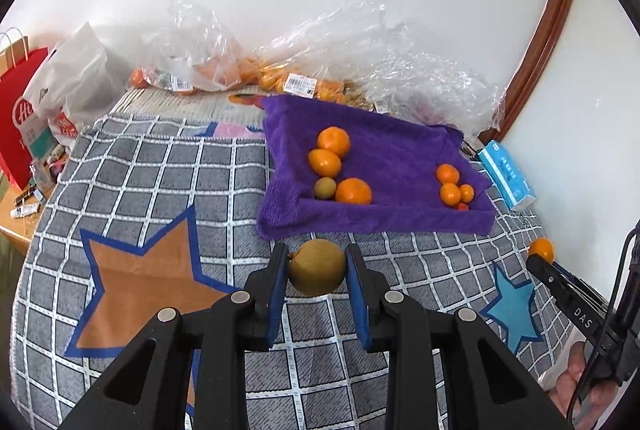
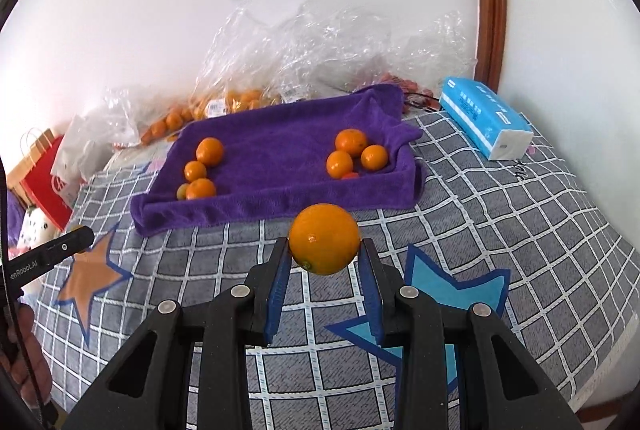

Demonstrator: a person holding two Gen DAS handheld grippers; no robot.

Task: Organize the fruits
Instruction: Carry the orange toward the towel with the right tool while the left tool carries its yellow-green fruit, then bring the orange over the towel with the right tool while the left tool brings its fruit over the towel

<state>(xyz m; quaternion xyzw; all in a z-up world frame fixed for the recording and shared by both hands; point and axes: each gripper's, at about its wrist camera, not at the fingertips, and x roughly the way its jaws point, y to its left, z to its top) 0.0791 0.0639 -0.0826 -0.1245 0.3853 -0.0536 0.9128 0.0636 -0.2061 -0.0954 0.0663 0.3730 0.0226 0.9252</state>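
Left gripper (image 1: 317,266) clamps my greenish-brown fruit (image 1: 317,267); right gripper (image 2: 324,250) pinches an orange (image 2: 324,238). Both hang just short of the purple towel tray (image 1: 372,224).

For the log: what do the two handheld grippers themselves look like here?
Both match: the left gripper and right gripper have matte black angular linkage arms with round silver pivot pins, ending in flat blue pads. Seen from the side, the bodies carry white lettering, and a thin black cable runs beside the bare hand.
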